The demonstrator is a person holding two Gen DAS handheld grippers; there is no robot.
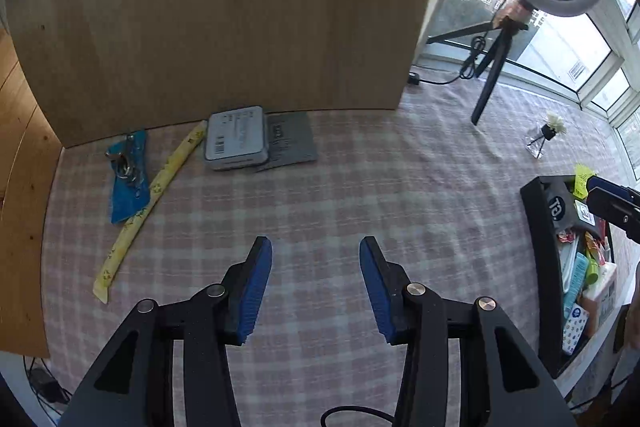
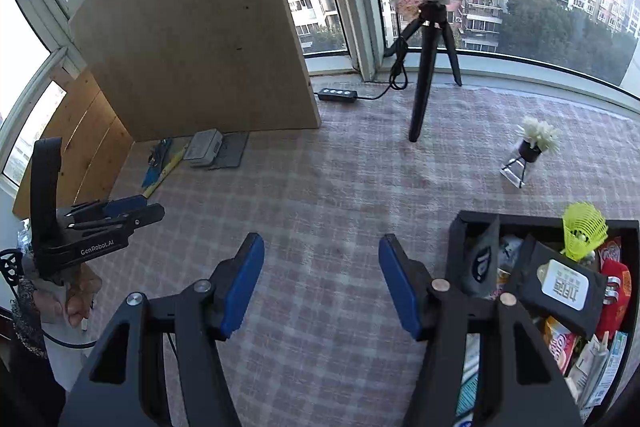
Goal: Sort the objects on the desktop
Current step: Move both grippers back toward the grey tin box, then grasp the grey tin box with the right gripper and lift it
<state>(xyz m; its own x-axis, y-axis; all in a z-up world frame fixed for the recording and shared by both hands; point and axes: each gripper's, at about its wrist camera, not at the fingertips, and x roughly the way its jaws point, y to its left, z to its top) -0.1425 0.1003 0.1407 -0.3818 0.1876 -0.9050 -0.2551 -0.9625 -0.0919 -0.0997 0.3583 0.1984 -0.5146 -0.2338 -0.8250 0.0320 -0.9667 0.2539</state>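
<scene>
Left gripper (image 1: 315, 255) and right gripper (image 2: 321, 251), jaws apart and empty, above the pink-checked cloth-covered counter (image 1: 360, 187). A grey rectangular box (image 1: 236, 138), yellow paper strip (image 1: 152, 195) and blue packet (image 1: 128, 179) lie by the wooden board (image 1: 224, 7); the black tray of assorted packets (image 2: 456, 251) stands at right.

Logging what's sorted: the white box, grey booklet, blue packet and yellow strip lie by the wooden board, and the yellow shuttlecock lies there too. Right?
Not quite. The shuttlecock sits in the black bin, as the right wrist view shows. The rest holds.
</scene>
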